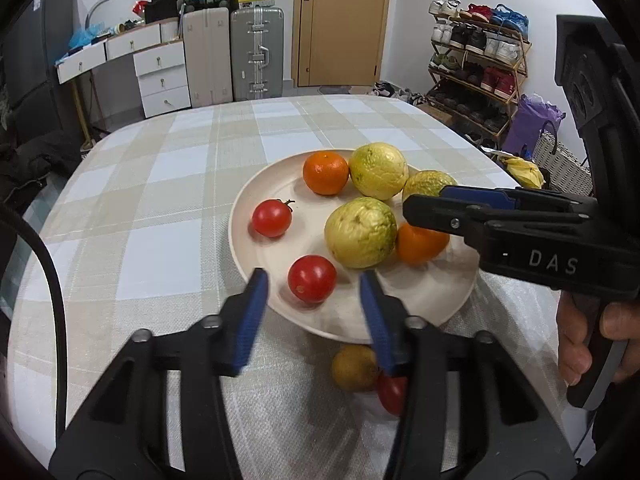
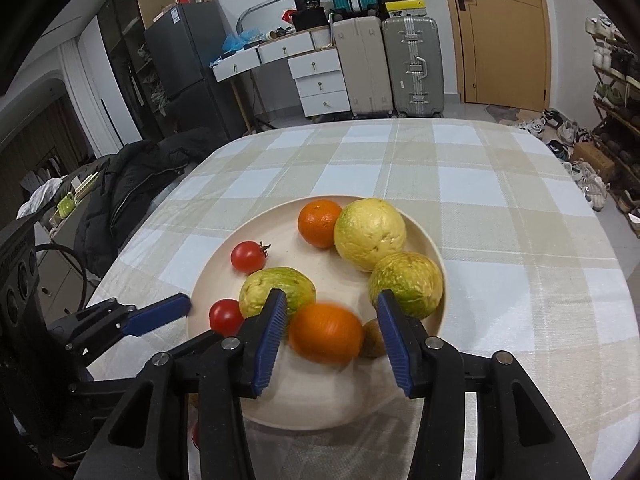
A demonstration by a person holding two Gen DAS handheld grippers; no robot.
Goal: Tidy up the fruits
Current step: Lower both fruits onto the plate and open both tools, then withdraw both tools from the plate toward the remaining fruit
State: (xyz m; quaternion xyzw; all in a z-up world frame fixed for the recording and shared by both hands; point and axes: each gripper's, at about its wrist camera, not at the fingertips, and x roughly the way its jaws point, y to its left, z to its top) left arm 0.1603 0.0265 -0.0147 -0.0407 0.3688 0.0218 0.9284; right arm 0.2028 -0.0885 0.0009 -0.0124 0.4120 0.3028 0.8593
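Blurred orange [image 2: 326, 333] sat dead ahead between right gripper [image 2: 332, 344] pads, spread, no contact. Left gripper [image 1: 314, 316] gaped too, tomato [image 1: 312, 279] just ahead.

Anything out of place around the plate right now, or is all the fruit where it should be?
Two pieces lie off the plate: a small brownish fruit and a tomato beside it on the tablecloth, at the plate's near edge. The orange between the open right gripper fingers is blurred, as if moving.
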